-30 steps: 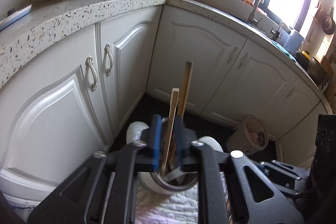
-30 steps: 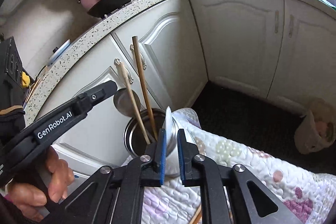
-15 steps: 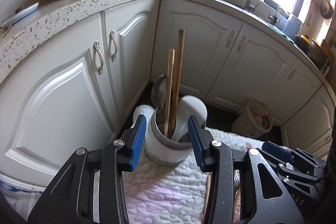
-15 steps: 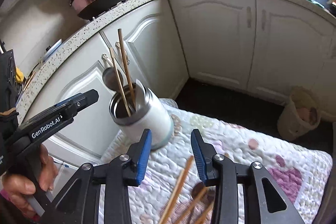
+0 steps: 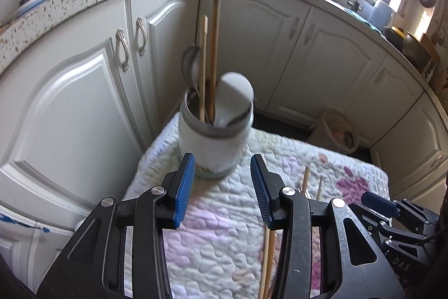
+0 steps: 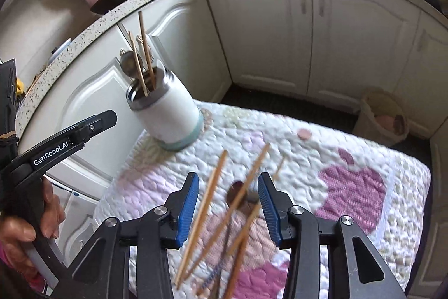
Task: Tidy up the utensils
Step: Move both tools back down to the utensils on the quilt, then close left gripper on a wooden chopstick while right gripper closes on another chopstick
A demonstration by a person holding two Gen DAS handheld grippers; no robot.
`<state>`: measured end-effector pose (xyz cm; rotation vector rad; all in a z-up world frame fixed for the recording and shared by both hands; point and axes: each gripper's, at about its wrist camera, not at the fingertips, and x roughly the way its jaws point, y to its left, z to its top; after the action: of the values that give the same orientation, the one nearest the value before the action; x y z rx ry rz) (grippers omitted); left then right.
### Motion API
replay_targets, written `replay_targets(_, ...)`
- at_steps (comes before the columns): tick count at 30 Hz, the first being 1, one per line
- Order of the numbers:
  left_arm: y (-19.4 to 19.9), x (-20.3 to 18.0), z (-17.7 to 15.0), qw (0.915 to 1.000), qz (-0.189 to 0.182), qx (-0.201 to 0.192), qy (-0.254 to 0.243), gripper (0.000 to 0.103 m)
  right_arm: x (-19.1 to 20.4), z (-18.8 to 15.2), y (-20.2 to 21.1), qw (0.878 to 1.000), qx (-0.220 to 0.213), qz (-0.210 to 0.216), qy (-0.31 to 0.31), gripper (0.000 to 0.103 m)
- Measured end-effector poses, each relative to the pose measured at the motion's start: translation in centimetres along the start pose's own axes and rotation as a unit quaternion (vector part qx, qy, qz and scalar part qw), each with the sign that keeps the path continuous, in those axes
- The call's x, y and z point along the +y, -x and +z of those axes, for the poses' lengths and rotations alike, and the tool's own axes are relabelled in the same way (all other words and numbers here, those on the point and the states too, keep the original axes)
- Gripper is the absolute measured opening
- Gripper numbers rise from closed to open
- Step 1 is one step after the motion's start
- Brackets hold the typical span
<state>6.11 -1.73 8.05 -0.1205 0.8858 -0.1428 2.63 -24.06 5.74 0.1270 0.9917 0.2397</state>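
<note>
Left gripper (image 5: 221, 184) is hanging apart, empty; right gripper (image 6: 228, 201) is opening over loose chopsticks (image 6: 207, 209), white utensil holder (image 6: 170, 114) at eleven o'clock.

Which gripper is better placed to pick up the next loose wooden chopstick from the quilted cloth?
Right. The right gripper hangs open directly over the loose wooden chopsticks; the left gripper faces the white utensil holder instead.

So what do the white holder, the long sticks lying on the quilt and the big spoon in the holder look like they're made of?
The holder: probably steel with a glossy white coat, going by its bare grey metal rim.
The loose sticks: likely wood or bamboo, tan and matte.
The big spoon: smooth white, probably ceramic or plastic; too blurred to tell.
The quilt: stitched, padded cloth.
</note>
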Motion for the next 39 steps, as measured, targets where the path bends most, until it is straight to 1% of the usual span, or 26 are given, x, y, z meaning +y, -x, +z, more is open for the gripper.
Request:
replay_targets(6,-0.4,-0.5,-2.0,0.9996,-0.014,0.026,0.002,0.041,-2.3,-2.5,-0.1,1.0,0.019,-0.015,-0.014,0.042)
replay_targets(11,-1.7,-0.7,-3.8,0.9979,-0.026,0.059,0.006,0.041,-4.5,-4.4,-1.1,0.998,0.043,-0.013,-0.038,0.042)
replay_targets(15,-2.9,-0.9,-4.9,0.9955,-0.036,0.086,0.015,0.041,-5.7,-5.0,-2.4,0.997,0.053,-0.004,-0.056,0.042)
replay_targets(20,-4.2,-1.2,-6.0,0.993,-0.041,0.11,0.017,0.041,-6.9,-3.6,-4.1,0.995,0.048,0.022,-0.09,0.042)
replay_targets(21,-4.4,-1.2,-6.1,0.9923,-0.043,0.115,0.017,0.04,-7.1,-3.2,-4.5,0.994,0.048,0.028,-0.097,0.04)
replay_targets(27,-6.0,-1.4,-6.0,0.9896,-0.044,0.136,0.019,0.04,-7.7,-1.1,-7.0,0.991,0.047,0.039,-0.117,0.039)
replay_targets(32,-7.2,-2.7,-5.8,0.9882,-0.044,0.146,0.01,0.04,-8.6,0.1,-9.6,0.987,0.055,0.053,-0.139,0.039)
replay_targets(35,-7.8,-4.0,-5.6,0.9873,-0.049,0.152,0.0,0.041,-9.1,0.3,-10.9,0.987,0.06,0.056,-0.141,0.03)
replay_targets(39,-9.1,-5.8,-4.4,0.986,-0.055,0.157,-0.01,0.041,-9.8,0.2,-11.5,0.985,0.058,0.075,-0.146,0.012)
